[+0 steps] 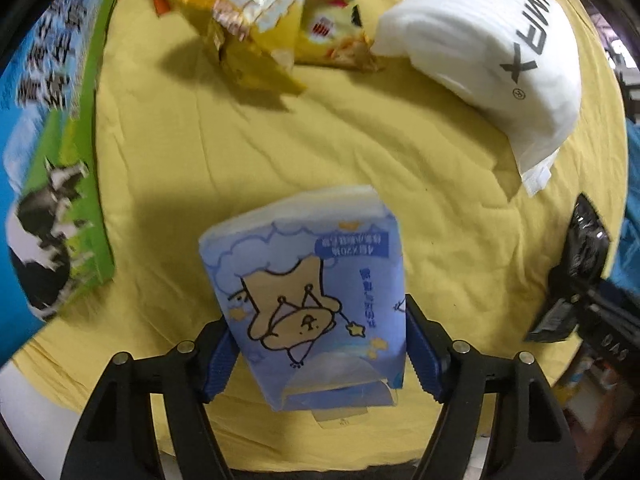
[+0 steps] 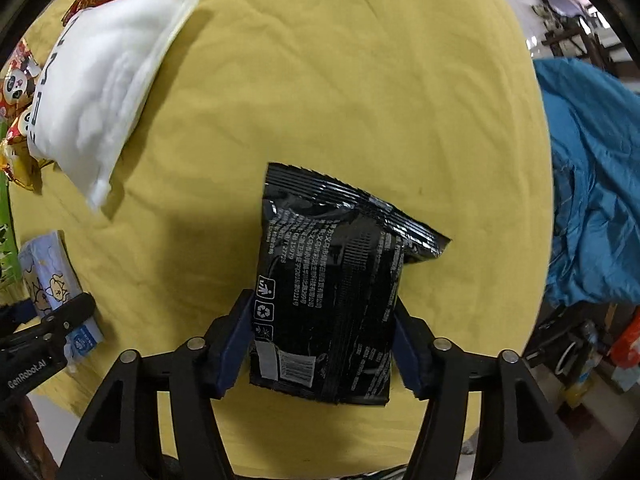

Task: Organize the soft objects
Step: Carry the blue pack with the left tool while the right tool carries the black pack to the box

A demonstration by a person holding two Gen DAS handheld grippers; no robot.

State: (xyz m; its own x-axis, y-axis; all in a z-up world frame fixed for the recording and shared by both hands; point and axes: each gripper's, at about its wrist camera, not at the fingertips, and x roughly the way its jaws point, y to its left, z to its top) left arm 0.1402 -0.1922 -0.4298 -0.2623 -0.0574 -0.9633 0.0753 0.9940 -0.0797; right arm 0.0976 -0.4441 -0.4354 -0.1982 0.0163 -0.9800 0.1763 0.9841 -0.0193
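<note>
We hold the tissue pack [image 1: 308, 300] clamped in the left gripper [image 1: 320, 344] and the black snack bag [image 2: 332, 300] in the right gripper [image 2: 322, 340] (both lifted, long axes pointing away), the white pillow [image 1: 492, 64] lying far right of the pack.

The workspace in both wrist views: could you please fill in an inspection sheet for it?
Surface: wrinkled yellow cloth covering the table.
Job's things: blue cartoon-print tissue pack; glossy black snack bag; white stuffed pillow.
Clutter: yellow crinkly snack bags; green cow-print carton.
Grippers: left gripper clamps the tissue pack; right gripper clamps the black bag.
Cables: nothing seen.
Surroundings: crumpled blue fabric beside the table.
</note>
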